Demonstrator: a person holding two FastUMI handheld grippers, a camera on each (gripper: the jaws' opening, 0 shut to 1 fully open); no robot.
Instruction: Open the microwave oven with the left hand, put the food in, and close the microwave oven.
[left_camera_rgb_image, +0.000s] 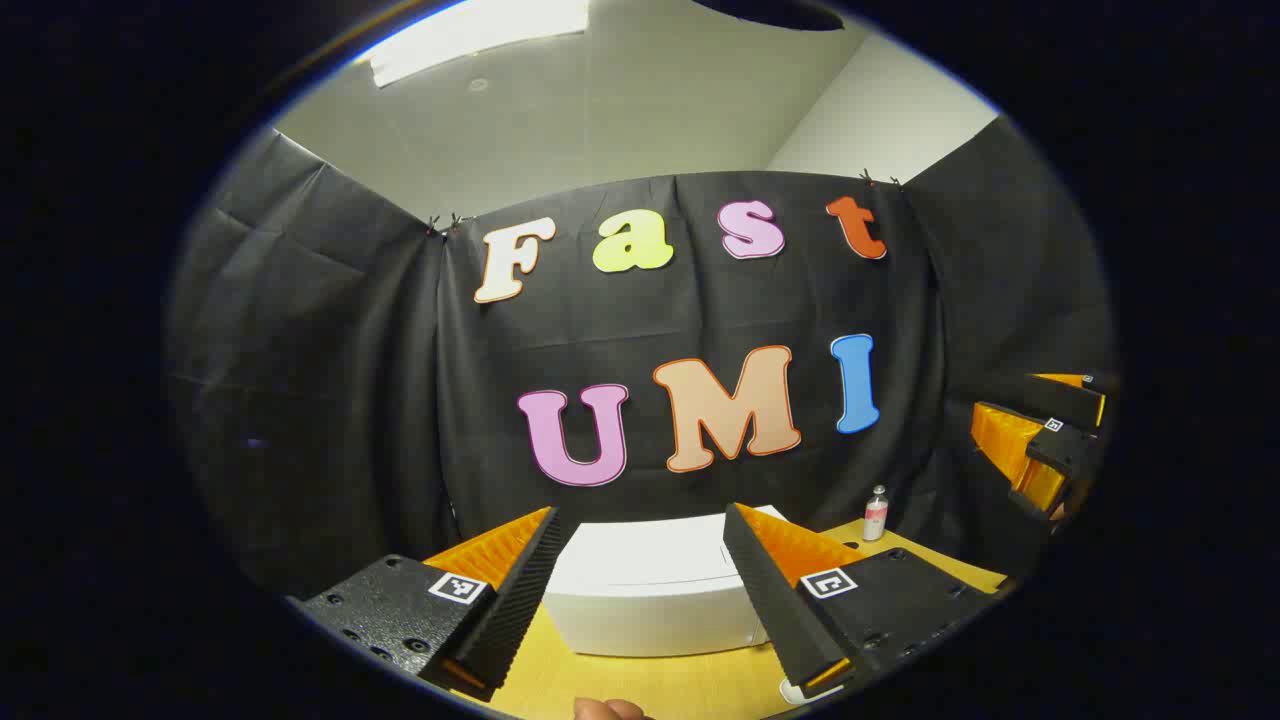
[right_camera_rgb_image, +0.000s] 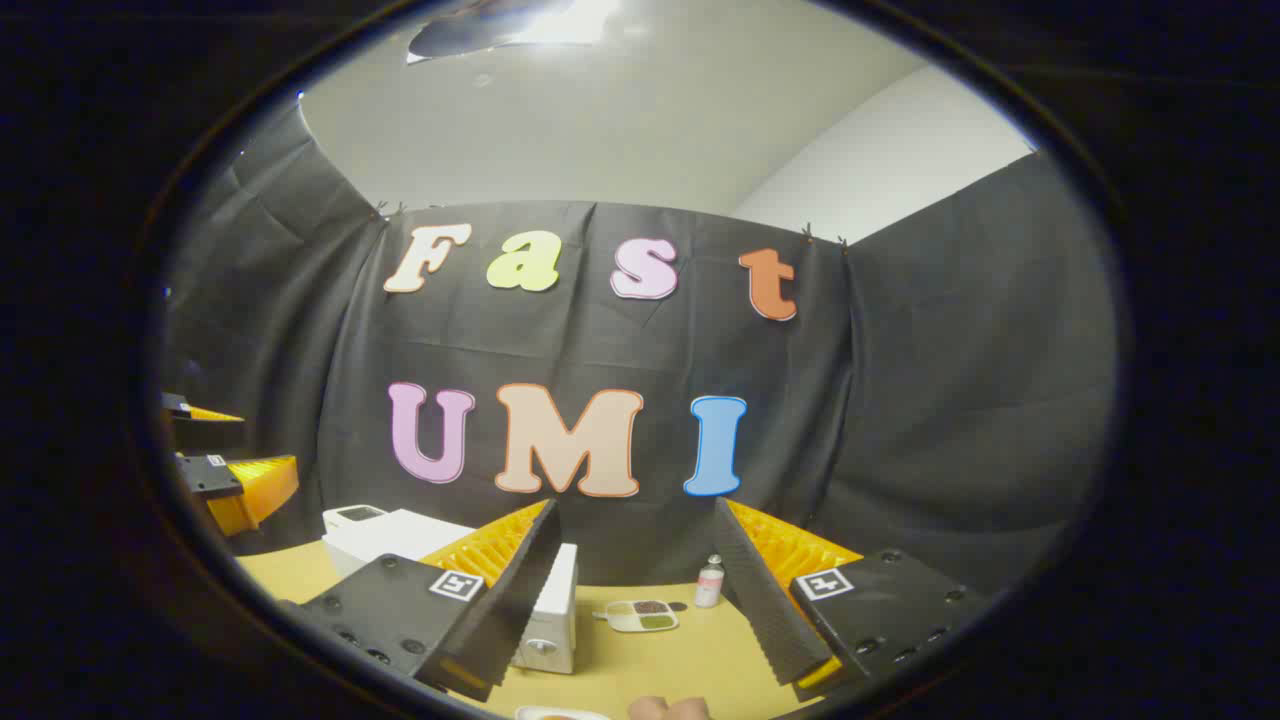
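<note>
In the left gripper view we see our left gripper (left_camera_rgb_image: 640, 610) held above the wooden table (left_camera_rgb_image: 660, 685) with its two fingers spread wide and nothing between them. Just past the fingers stands the white microwave oven (left_camera_rgb_image: 650, 590), its top toward us and its door shut as far as we can tell. Beyond its right corner a small bottle (left_camera_rgb_image: 876, 513) stands on the table near the black cloth wall, and at the far right edge the right gripper (left_camera_rgb_image: 1040, 450) hangs in the air.

In the right gripper view our right gripper (right_camera_rgb_image: 640, 610) is likewise spread apart and empty. Between its fingers, farther off on the table (right_camera_rgb_image: 690, 655), lies a small tray of food (right_camera_rgb_image: 642, 615); the bottle (right_camera_rgb_image: 709, 583) stands just behind it. The microwave oven (right_camera_rgb_image: 400, 535) sits to the left, partly behind the left finger, and the left gripper (right_camera_rgb_image: 235, 480) shows at the far left edge.
</note>
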